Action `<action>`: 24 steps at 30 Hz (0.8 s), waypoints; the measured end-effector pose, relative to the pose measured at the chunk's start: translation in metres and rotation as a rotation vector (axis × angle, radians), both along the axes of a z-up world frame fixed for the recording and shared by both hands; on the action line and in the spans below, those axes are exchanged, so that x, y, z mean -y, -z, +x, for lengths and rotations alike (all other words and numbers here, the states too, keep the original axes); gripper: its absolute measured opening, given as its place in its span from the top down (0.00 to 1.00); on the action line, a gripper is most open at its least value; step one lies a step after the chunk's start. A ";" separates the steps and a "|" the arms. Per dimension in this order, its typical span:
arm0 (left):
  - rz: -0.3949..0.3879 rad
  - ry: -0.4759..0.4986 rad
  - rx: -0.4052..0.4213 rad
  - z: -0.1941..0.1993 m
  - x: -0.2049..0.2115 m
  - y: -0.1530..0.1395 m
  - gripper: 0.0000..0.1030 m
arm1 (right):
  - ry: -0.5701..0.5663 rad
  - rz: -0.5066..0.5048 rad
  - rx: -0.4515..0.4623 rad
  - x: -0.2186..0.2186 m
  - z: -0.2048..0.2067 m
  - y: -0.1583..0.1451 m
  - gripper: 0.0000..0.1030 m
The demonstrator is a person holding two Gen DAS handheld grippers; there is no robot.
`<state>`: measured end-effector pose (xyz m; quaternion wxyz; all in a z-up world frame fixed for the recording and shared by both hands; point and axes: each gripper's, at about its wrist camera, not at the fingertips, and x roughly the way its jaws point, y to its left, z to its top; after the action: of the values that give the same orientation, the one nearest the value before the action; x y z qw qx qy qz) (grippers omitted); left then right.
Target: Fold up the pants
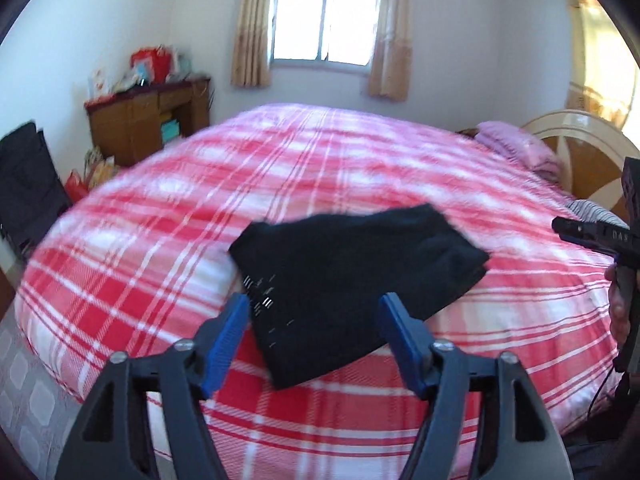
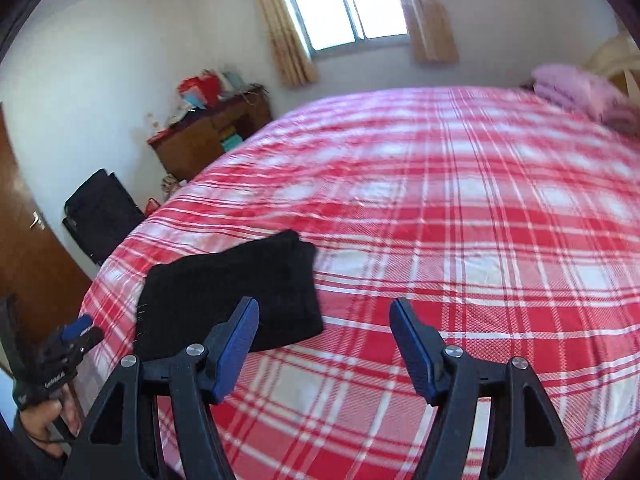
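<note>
Black pants [image 1: 348,264] lie folded into a compact bundle on the red-and-white plaid bed cover [image 1: 160,240], near the bed's front edge. My left gripper [image 1: 314,304] hovers just in front of the bundle, its blue pads wide apart and touching nothing. In the right wrist view the pants [image 2: 232,280] sit left of centre. My right gripper [image 2: 325,306] stands open over bare plaid [image 2: 480,280] to the right of the bundle, with only its left pad overlapping the bundle's near corner in the picture. Nothing is held by either one.
A wooden desk [image 1: 148,124] with clutter stands at the far left wall, a black bag [image 1: 28,188] beside it. Pink folded bedding [image 1: 520,144] and a headboard [image 1: 580,140] are at the right. A brown door [image 2: 24,240] is at the left. A hand [image 2: 44,412] grips the left tool.
</note>
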<state>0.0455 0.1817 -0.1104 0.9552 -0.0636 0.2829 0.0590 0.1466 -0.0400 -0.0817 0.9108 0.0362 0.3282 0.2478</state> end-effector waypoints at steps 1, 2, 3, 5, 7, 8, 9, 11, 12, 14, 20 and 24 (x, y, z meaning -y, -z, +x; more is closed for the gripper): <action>0.007 0.006 0.023 -0.004 0.004 -0.006 0.24 | -0.016 -0.013 0.022 -0.007 -0.010 -0.006 0.32; 0.015 0.015 0.050 -0.008 0.007 -0.014 0.24 | -0.031 -0.030 0.047 -0.011 -0.022 -0.012 0.32; 0.017 0.020 0.063 -0.010 0.010 -0.019 0.23 | -0.043 -0.043 0.073 -0.017 -0.032 -0.017 0.32; 0.016 0.024 0.085 -0.014 0.013 -0.028 0.16 | -0.081 -0.068 0.125 -0.027 -0.053 -0.027 0.32; 0.025 0.008 0.114 -0.020 0.015 -0.035 0.03 | -0.109 -0.092 0.157 -0.035 -0.068 -0.031 0.31; 0.030 0.004 0.135 -0.022 0.015 -0.039 0.03 | -0.117 -0.101 0.175 -0.038 -0.073 -0.034 0.31; 0.033 0.005 0.142 -0.023 0.014 -0.041 0.03 | -0.122 -0.110 0.192 -0.040 -0.078 -0.036 0.31; 0.034 0.002 0.148 -0.024 0.013 -0.045 0.03 | -0.126 -0.119 0.217 -0.042 -0.087 -0.041 0.31; 0.029 0.002 0.156 -0.024 0.012 -0.047 0.03 | -0.127 -0.115 0.219 -0.041 -0.089 -0.042 0.31; 0.031 -0.001 0.162 -0.025 0.012 -0.049 0.03 | -0.121 -0.102 0.219 -0.037 -0.090 -0.044 0.31; 0.033 -0.001 0.161 -0.025 0.014 -0.048 0.03 | -0.100 -0.078 0.214 -0.028 -0.088 -0.047 0.31; 0.038 0.001 0.157 -0.027 0.016 -0.048 0.03 | -0.101 -0.072 0.225 -0.027 -0.091 -0.049 0.30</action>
<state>0.0188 0.1659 -0.0626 0.9755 -0.0499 0.2061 0.0588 0.0554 -0.0129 -0.0324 0.9289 -0.0410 0.2343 0.2840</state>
